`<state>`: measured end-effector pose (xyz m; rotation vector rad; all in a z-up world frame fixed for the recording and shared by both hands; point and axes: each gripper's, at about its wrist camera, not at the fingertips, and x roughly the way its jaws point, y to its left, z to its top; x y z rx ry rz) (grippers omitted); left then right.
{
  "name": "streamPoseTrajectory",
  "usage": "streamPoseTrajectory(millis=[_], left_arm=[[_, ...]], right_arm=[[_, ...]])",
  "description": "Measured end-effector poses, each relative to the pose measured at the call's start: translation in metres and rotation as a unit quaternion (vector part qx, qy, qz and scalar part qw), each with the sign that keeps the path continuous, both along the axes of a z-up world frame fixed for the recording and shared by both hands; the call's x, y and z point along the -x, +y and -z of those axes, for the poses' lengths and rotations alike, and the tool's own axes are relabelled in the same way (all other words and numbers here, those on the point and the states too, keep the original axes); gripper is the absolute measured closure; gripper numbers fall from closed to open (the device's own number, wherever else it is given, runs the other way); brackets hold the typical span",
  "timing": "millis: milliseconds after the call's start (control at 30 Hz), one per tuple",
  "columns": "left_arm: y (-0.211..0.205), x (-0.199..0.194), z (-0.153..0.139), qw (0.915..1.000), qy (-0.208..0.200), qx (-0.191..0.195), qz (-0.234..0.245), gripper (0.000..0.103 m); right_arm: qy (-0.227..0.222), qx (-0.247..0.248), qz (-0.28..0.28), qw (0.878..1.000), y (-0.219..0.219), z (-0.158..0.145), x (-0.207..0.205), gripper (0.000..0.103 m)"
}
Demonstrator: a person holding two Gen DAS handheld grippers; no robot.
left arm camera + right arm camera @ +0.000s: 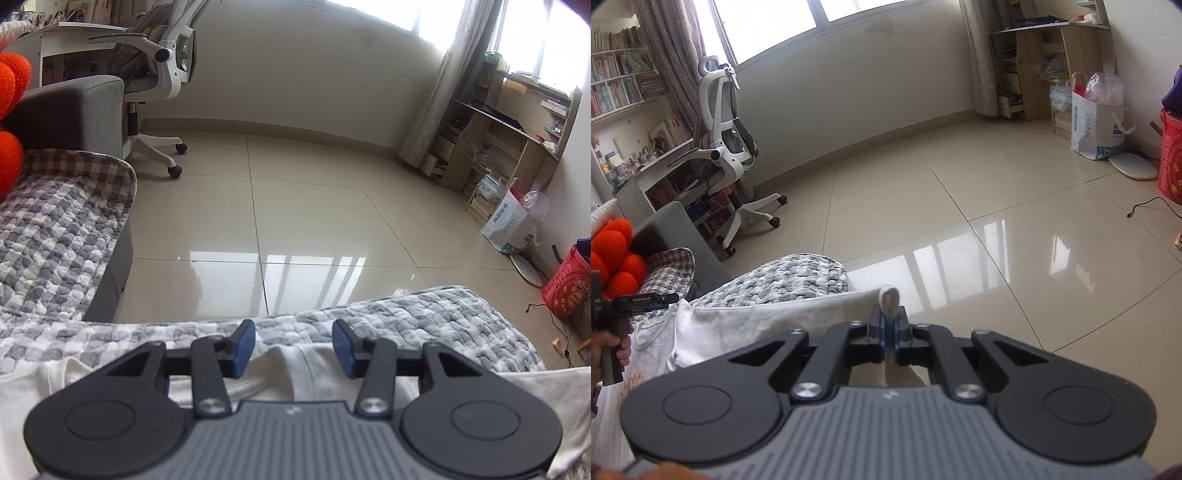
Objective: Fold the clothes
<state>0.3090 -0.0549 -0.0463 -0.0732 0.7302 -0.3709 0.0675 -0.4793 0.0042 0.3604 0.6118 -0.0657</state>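
Note:
A white garment (306, 373) lies on a grey-and-white checked quilt (424, 317). My left gripper (293, 345) is open just above the garment, its blue pads (243, 349) apart on either side of a fold. My right gripper (888, 332) is shut on a pinched corner of the white garment (888, 300), lifted above the quilt (790, 280). The rest of the garment (746, 328) stretches left from it. The left gripper (639, 301) shows at the far left of the right wrist view, held in a hand.
A shiny tiled floor (314, 206) lies beyond the quilt's edge. A white office chair (727, 140) and desk stand at the left. Orange cushions (617, 254) sit on a grey sofa. Shelves, a white bag (1097, 122) and a red bucket (569, 291) stand at the right.

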Motion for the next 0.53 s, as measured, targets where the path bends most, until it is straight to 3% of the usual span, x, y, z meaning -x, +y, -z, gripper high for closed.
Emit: streamPoseTrajectory(millis=[167,333,533], left_arm=[[0.001,-0.004,0.01,0.9997,0.009,0.014,0.017,0.06],[-0.002,0.007,0.011,0.9994,-0.021,0.006,0.029,0.099],[0.013,0.018,0.001,0.9956,-0.08,0.049,-0.005,0.1]], right_arm=[[0.006,0.005,0.013,1.0,0.0,0.006,-0.003,0.098],[-0.003,0.007,0.033,0.999,0.0,0.004,-0.002,0.098],[-0.032,0.033,0.06,0.997,-0.004,0.0,0.006,0.098]])
